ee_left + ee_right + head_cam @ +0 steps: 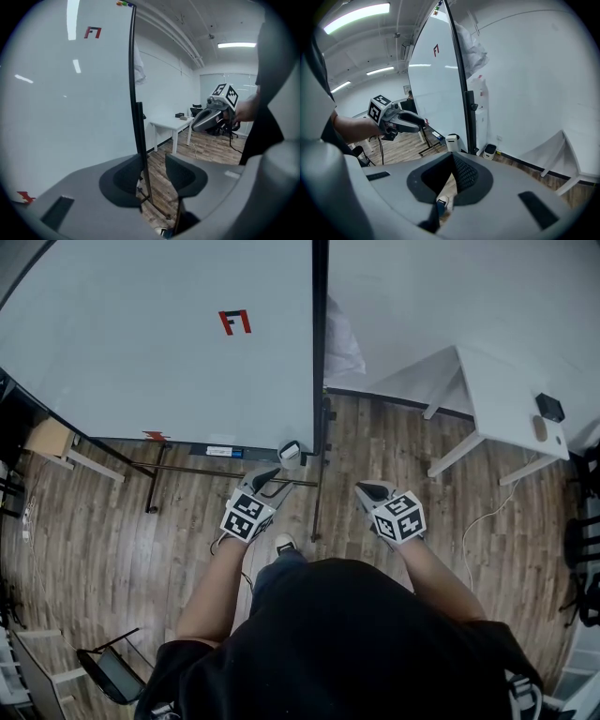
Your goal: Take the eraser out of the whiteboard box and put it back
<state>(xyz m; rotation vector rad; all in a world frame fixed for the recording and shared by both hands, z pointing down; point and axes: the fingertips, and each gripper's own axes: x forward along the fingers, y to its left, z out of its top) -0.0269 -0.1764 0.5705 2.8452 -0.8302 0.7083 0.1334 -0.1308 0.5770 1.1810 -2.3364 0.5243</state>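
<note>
holding both grippers in front of the whiteboard (159,343), clear of the whiteboard box (291,453)
presenting the left gripper (272,472) with its fingers (123,180) spread apart, gripping nothing; presenting the right gripper (373,489) with its fingers (464,174) closed tip to tip, likewise empty. locating the whiteboard box at the lower right corner of the whiteboard, beside the dark frame post (320,352), just ahead of the left gripper. not resolving the eraser apart from that box.

- Whiteboard (159,334) stands left; table (511,395) well apart on the right, by the wall.
- Box (291,454) at the whiteboard's lower right corner.
- Left gripper (267,477) just before the box; right gripper (377,491) apart, to its right.
</note>
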